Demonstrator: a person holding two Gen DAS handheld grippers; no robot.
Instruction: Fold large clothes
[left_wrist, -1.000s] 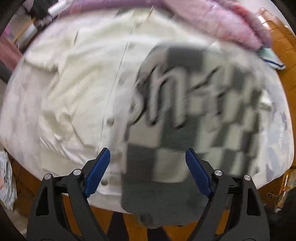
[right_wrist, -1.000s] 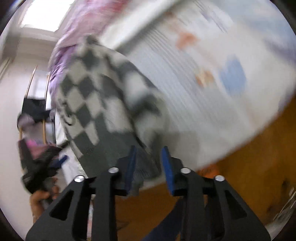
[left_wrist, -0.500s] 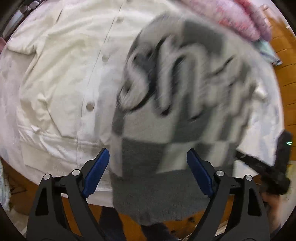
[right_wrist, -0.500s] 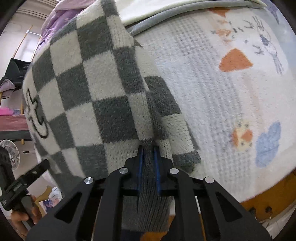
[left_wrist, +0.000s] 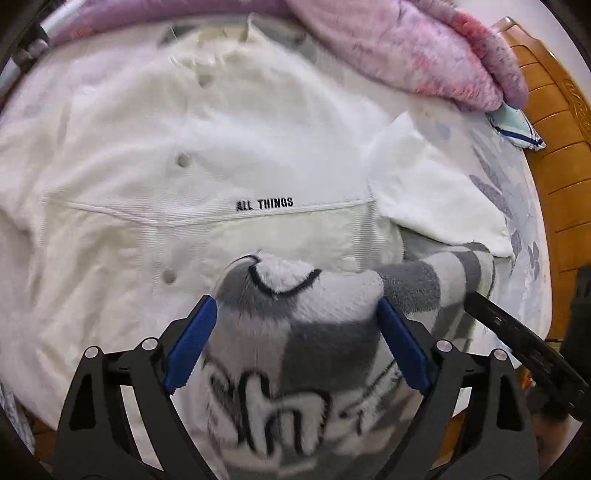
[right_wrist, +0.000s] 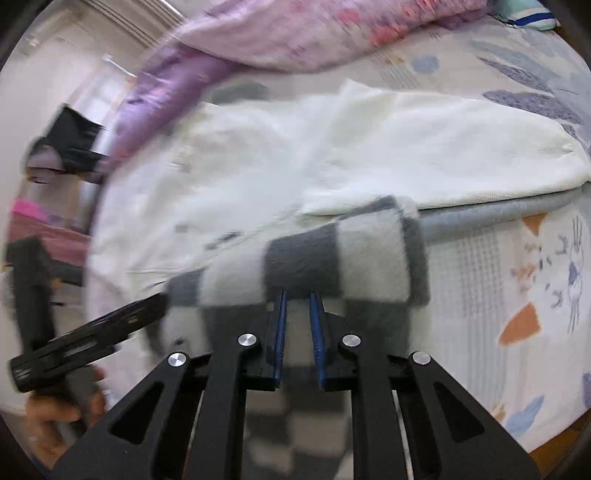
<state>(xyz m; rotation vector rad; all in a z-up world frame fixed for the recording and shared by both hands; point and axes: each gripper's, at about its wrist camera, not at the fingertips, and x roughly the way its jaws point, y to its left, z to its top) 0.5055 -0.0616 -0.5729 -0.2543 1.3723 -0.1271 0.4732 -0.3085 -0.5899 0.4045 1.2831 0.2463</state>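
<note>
Sweater (left_wrist: 295, 332) btwn wide left claw (left_wrist: 295, 332) blades, atop jacket (left_wrist: 184, 166).

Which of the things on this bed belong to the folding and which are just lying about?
In the job:
- grey and white checkered knit sweater
- left tool
- right tool

Lying about:
- cream button-up corduroy jacket
- pink and purple fluffy blanket
- printed bed sheet
- wooden bed frame

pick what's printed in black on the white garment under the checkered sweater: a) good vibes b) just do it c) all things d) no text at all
C: the left wrist view shows "ALL THINGS" in small black letters along a seam of the white garment, just beyond the checkered sweater.
</note>
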